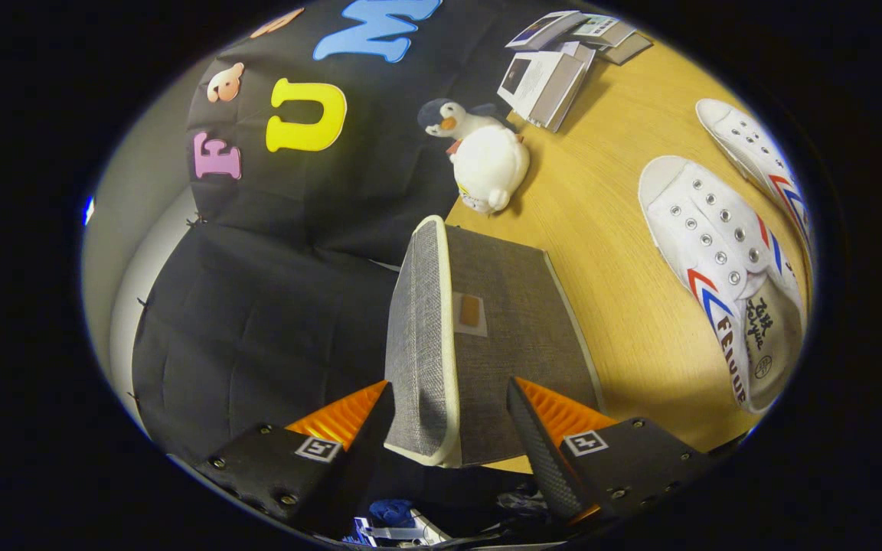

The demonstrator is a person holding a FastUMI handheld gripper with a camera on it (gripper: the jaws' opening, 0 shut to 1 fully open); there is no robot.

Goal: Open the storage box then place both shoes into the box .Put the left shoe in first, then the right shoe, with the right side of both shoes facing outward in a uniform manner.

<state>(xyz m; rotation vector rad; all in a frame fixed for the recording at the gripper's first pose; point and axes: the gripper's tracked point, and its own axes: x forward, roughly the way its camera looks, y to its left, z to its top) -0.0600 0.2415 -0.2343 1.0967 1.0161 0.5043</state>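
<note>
A grey fabric storage box [487,337] with cream trim stands on the wooden table [609,306], its lid down. My gripper [449,417] is open, and the box's near corner sits between the fingers. The left finger [349,425] lies close against the box's lighter side face. The right finger [544,428] hangs over the darker top face, with a gap to the trimmed edge. Two white canvas shoes with red and blue stripes lie side by side on the table, to the right of the box. The nearer shoe [717,268] is beside the box and the other shoe [759,157] lies beyond it.
A plush penguin [452,119] and a white plush toy [491,164] sit just beyond the box's far end. Several booklets [556,69] lie farther back on the table. The black cloth wall [272,306] runs along the box's left side.
</note>
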